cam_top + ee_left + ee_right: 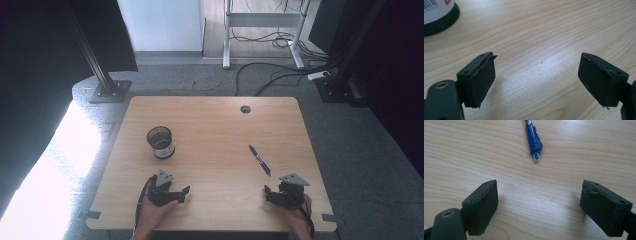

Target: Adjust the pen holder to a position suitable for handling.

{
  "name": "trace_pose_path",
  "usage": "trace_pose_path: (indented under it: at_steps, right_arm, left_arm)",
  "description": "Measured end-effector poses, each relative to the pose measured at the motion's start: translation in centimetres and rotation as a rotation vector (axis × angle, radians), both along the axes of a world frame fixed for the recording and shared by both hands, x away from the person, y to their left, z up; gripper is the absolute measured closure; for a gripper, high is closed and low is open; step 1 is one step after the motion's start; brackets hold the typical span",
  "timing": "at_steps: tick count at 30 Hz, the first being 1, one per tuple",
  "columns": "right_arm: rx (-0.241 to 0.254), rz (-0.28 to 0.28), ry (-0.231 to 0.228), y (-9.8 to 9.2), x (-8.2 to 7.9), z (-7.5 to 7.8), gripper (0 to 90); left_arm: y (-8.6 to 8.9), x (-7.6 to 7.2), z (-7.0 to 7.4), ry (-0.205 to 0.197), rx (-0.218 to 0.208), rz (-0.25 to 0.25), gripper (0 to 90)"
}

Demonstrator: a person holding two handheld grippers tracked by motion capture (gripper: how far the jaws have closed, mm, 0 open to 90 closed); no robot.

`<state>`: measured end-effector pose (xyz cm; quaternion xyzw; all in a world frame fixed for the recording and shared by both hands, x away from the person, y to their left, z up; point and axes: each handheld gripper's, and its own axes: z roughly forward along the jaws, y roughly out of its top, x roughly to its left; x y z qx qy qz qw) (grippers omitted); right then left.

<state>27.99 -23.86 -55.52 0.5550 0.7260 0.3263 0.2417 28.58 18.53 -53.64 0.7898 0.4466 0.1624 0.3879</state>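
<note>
A black mesh cup (160, 141) with a white label stands upright on the left half of the wooden table (215, 125). Its base shows at the top left corner (436, 15) of the left gripper view. A blue pen (260, 160) lies flat on the right half of the table, and its near end (533, 140) shows in the right gripper view. My left gripper (176, 193) rests low near the front edge, below the cup, open with bare wood between its jaws (536, 67). My right gripper (272, 194) sits near the front right, just short of the pen, open and holding nothing (539, 192).
A round cable hole (245, 109) sits near the table's far edge. A person's hands hold both grippers at the near edge. Black stand bases (107, 90) and loose cables (280, 70) lie on the grey floor beyond the table.
</note>
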Motion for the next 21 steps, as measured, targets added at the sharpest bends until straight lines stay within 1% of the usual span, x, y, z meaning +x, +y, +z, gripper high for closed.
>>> trace_pose_path:
  at_steps: [1,2,3,4,6,7,8,9,10,11,13,15,18,19,20,21]
  right_arm:
    - [0.001,0.003,0.001,0.0,0.0,0.0,13.6]
    - [0.0,0.004,0.003,0.0,0.0,0.0,13.4]
    - [0.001,0.004,0.003,0.0,0.1,0.0,13.4]
    - [0.0,0.003,0.003,0.0,0.0,0.0,13.2]
    - [0.002,-0.001,0.004,0.0,0.0,0.0,13.1]
    - [0.002,-0.002,0.004,0.0,0.0,0.0,13.0]
    - [0.002,-0.003,0.005,0.0,0.0,0.0,12.9]
    - [0.001,-0.004,0.005,0.0,0.0,0.0,12.6]
    - [0.001,-0.004,0.005,0.0,0.0,0.0,12.6]
    - [-0.001,-0.012,0.004,-0.1,0.1,0.0,12.4]
    - [-0.001,-0.016,0.004,-0.1,0.1,0.0,12.4]
    - [0.001,-0.02,0.004,-0.1,0.1,0.0,12.3]
    - [-0.001,-0.023,0.004,-0.1,0.0,0.0,12.4]
    - [0.001,-0.026,0.005,-0.1,0.0,0.0,12.3]
    - [0.001,-0.026,0.005,-0.1,0.0,0.0,12.3]
    - [0.0,-0.03,0.007,-0.1,0.0,0.0,12.2]
  left_arm:
    - [0.2,-0.3,0.3,-0.009,-0.012,0.005,14.6]
    - [0.2,-0.3,0.3,-0.009,-0.012,0.005,14.6]
    - [0.6,-0.5,0.7,-0.014,-0.031,0.012,14.5]
    - [0.8,-0.6,0.9,-0.015,-0.041,0.014,14.5]
    - [0.9,-0.8,1.2,-0.019,-0.045,0.018,14.5]
    - [1.4,-1.0,1.8,-0.032,-0.055,0.025,14.4]
    - [1.4,-1.0,1.8,-0.032,-0.055,0.025,14.5]
    - [2.0,-1.2,2.5,-0.04,-0.073,0.035,14.5]
    - [2.0,-1.2,2.5,-0.04,-0.073,0.035,14.5]
    - [2.3,-1.2,2.9,-0.049,-0.081,0.039,14.6]
    - [2.7,-1.0,3.3,-0.052,-0.091,0.046,14.6]
    - [3.0,-0.5,3.6,-0.05,-0.11,0.051,14.6]
    - [2.9,-0.1,3.8,-0.047,-0.102,0.051,14.6]
    - [2.9,0.4,3.8,-0.04,-0.094,0.052,14.5]
    - [2.9,0.4,3.8,-0.04,-0.094,0.052,14.5]
    - [2.8,0.8,4.0,-0.038,-0.075,0.054,14.4]
